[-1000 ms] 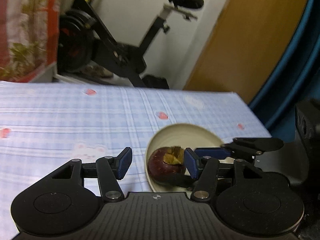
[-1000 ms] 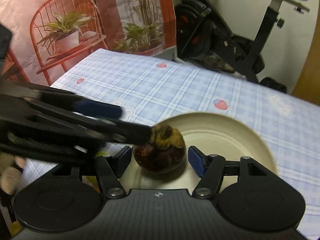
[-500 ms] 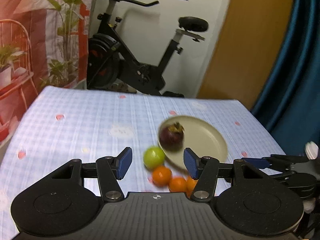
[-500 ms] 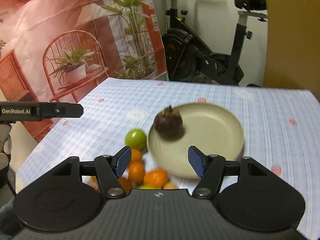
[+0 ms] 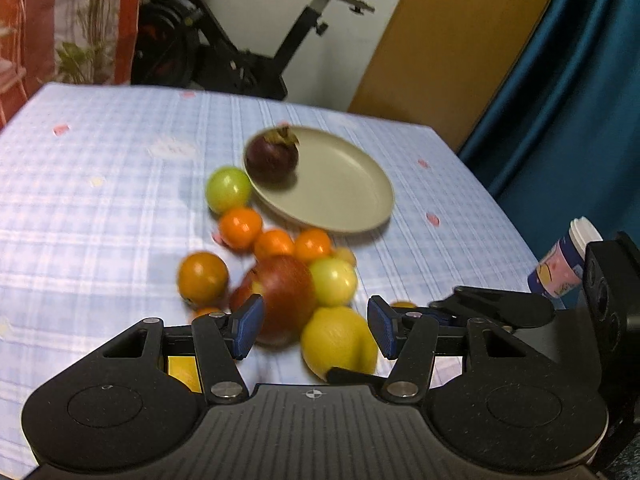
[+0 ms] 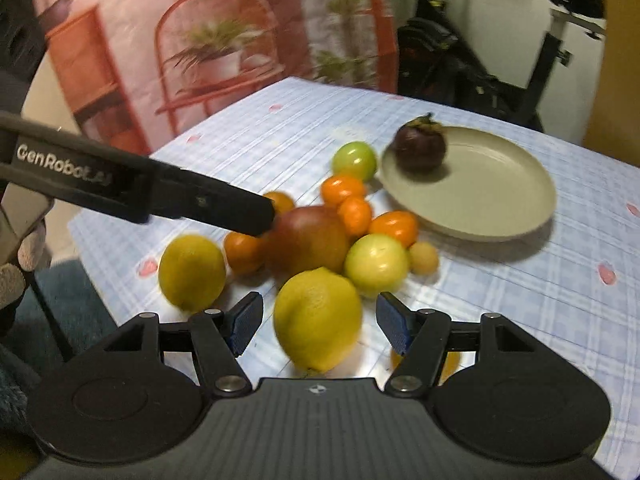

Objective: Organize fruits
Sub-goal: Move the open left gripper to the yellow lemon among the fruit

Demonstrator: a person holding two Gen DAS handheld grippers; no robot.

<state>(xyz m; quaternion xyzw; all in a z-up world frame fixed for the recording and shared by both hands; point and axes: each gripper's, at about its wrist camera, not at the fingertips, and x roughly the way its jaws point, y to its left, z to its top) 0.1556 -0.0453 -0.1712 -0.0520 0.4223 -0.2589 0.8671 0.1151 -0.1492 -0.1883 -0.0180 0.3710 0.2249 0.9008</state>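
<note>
With one mangosteen (image 6: 419,145) already on the beige plate (image 6: 500,204), the likely next pick is from the pile on the near side. The right claw (image 6: 318,322) stands part open and empty around the near lemon (image 6: 318,320); it should centre on it before closing (round fruit rolls). The left claw (image 5: 316,326), likewise part open and empty, hovers by the red apple (image 5: 282,298). The bench (image 5: 100,200) wears a blue checked cloth; an exercise bike (image 5: 248,40) stands beyond.
</note>
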